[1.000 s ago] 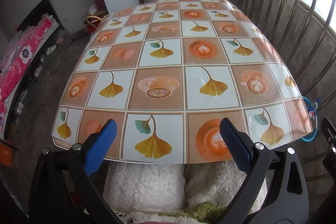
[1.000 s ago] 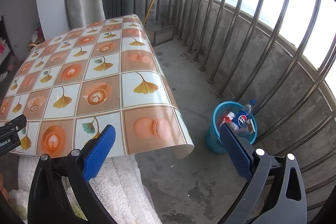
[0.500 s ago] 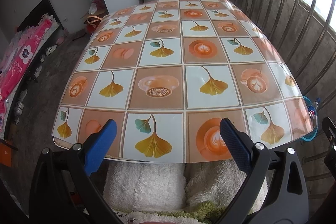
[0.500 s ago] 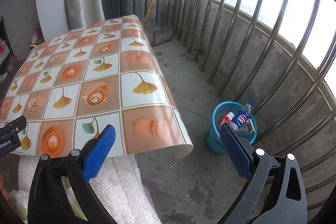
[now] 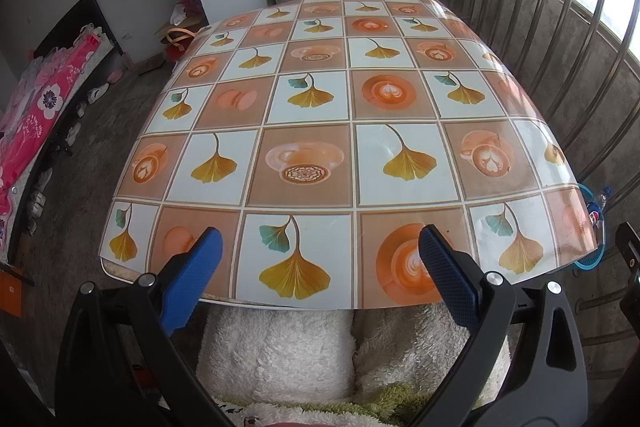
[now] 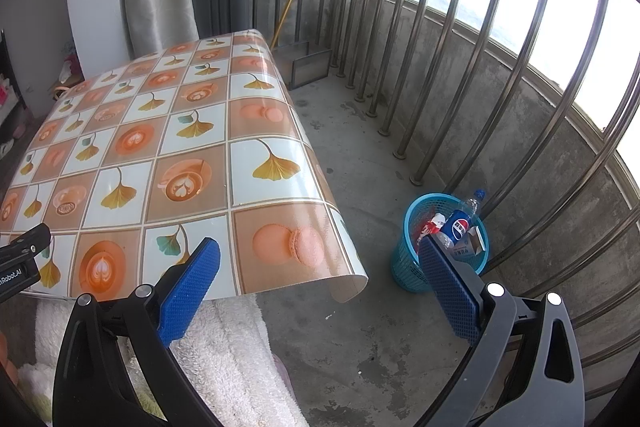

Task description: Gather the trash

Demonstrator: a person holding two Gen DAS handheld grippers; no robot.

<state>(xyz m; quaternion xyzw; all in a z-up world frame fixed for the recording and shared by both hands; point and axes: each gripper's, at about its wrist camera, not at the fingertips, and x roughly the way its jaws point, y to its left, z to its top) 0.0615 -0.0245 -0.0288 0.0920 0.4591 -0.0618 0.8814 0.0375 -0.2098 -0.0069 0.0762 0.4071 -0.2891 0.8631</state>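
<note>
Hovering over the near edge of the surface [image 5: 312,131], the left tool [image 5: 316,259] has its blue pads spread wide, holding nothing. The right tool [image 6: 320,275] is likewise spread and empty, above the concrete floor [image 6: 360,327]. Trash sits in the blue basket [image 6: 408,267] on the floor beside the railing [image 6: 472,59]: a soda bottle [image 6: 460,225], wrappers and a small carton [image 6: 476,239].

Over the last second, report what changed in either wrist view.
Nothing visibly changed. Both grippers, left gripper and right gripper, stay open and empty; the blue basket keeps its trash beside the table.
</note>
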